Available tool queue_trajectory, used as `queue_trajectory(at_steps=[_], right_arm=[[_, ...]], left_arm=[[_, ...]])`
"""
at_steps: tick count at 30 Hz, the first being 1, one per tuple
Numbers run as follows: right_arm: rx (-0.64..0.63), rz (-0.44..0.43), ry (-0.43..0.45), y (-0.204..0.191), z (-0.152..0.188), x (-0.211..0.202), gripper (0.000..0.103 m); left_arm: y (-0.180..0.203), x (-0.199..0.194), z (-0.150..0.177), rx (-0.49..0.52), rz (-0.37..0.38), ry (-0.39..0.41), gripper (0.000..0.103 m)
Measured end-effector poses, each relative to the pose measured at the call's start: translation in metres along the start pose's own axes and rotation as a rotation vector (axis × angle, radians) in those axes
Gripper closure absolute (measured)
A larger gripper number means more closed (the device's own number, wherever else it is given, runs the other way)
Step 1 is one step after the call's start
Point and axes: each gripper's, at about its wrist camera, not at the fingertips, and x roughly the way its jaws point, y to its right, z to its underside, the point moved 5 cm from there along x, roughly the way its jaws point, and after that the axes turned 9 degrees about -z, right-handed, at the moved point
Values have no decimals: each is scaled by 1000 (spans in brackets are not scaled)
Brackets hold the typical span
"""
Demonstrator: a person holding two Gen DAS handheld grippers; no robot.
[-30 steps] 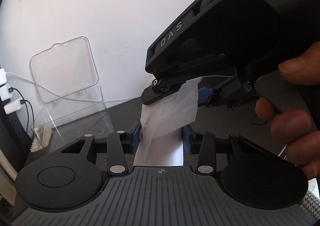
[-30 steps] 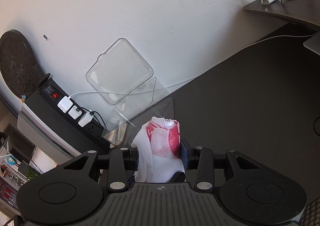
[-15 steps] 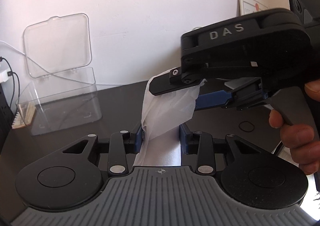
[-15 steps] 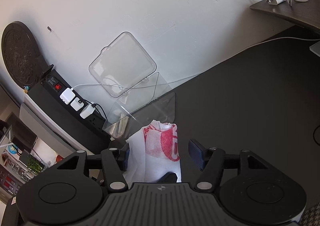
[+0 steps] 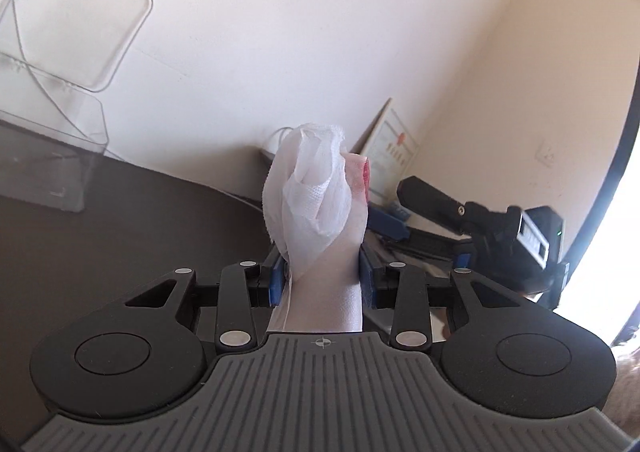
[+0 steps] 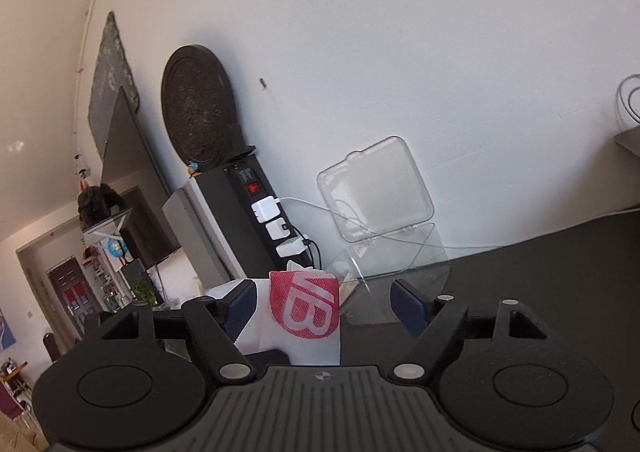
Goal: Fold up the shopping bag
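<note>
so the left gripper (image 5: 320, 272) is clamped on the rolled-up white shopping bag (image 5: 320, 208), which sticks up past its fingers; right gripper (image 6: 324, 302) has just been opening, jaws wide now, bag between them but not squeezed; clear plastic box (image 6: 384, 236) sits ahead on the dark tabletop (image 6: 540, 276)

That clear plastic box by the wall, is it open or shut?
Open. The clear box stands on the dark table with its hinged lid swung up and leaning back against the wall.
</note>
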Motion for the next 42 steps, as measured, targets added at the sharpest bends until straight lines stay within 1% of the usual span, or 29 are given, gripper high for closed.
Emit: queue_trajectory(at_steps=[1,4,6,8,9,11,12,13,15,17,19,20,21,22,24,27,28,30,31,32,33,34,35,36,37,38,39,40,42], right_arm=[[-11,-25,-8,-2,-1,1,24],[-10,-145,-45,-6,-4,6,24],[18,-239,-56,-5,-9,9,23],[52,-311,-73,-4,-12,12,23],[69,-345,-82,-4,-13,13,25],[91,-420,-100,-7,-17,17,38],[96,-443,-101,-9,-18,18,53],[104,-447,-101,-10,-19,20,57],[120,-431,-104,-13,-21,24,59],[167,-383,-105,-12,-17,29,59],[212,-360,-106,-8,-11,29,59],[234,-360,-110,-7,-8,29,58],[246,-367,-111,-5,-6,27,51],[260,-378,-111,-4,-4,25,47],[288,-400,-113,-2,-3,22,47],[297,-425,-124,-7,-5,24,54],[284,-408,-122,-9,-6,24,58],[258,-360,-112,-12,-6,24,61],[251,-331,-98,-11,-5,24,62],[244,-294,-78,-10,-4,23,62],[239,-262,-62,-8,-3,22,62],[250,-218,-36,-2,-2,21,62],[265,-185,-17,4,-2,20,62],[279,-163,-6,8,-1,20,62],[279,-87,6,15,-1,19,62],[264,-13,8,19,0,18,62],[255,39,2,23,0,19,62],[251,88,-5,26,2,21,62],[251,146,-17,33,4,24,62]], left_arm=[[4,-2,1,-23,56,-4,65],[12,-8,1,-49,189,-22,64],[16,-11,2,-48,241,-32,64],[19,-15,3,-51,291,-42,64],[21,-16,3,-58,324,-50,64],[25,-18,6,-74,357,-57,64],[24,-19,5,-84,361,-56,64],[20,-18,4,-98,361,-54,64],[9,-15,0,-120,355,-52,64],[-3,-11,-8,-129,335,-50,64],[-8,-11,-11,-119,320,-57,64],[-8,-11,-11,-115,320,-62,64],[-9,-16,-11,-111,326,-65,64],[-8,-18,-10,-110,331,-66,64],[-7,-19,-12,-114,354,-68,64],[-8,-19,-13,-127,380,-69,64],[-8,-19,-14,-133,380,-67,64],[-13,-16,-15,-144,342,-58,63],[-14,-15,-16,-138,311,-49,57],[-15,-14,-17,-130,277,-38,53],[-16,-15,-18,-118,227,-21,44],[-17,-16,-19,-105,171,-2,29],[-19,-19,-21,-89,92,30,24],[-20,-22,-23,-67,12,59,22],[-20,-25,-25,-43,-67,86,21],[-18,-27,-26,-17,-122,107,20],[-13,-29,-27,33,-178,129,20],[-5,-29,-27,91,-219,144,20],[6,-25,-24,168,-250,147,20]])
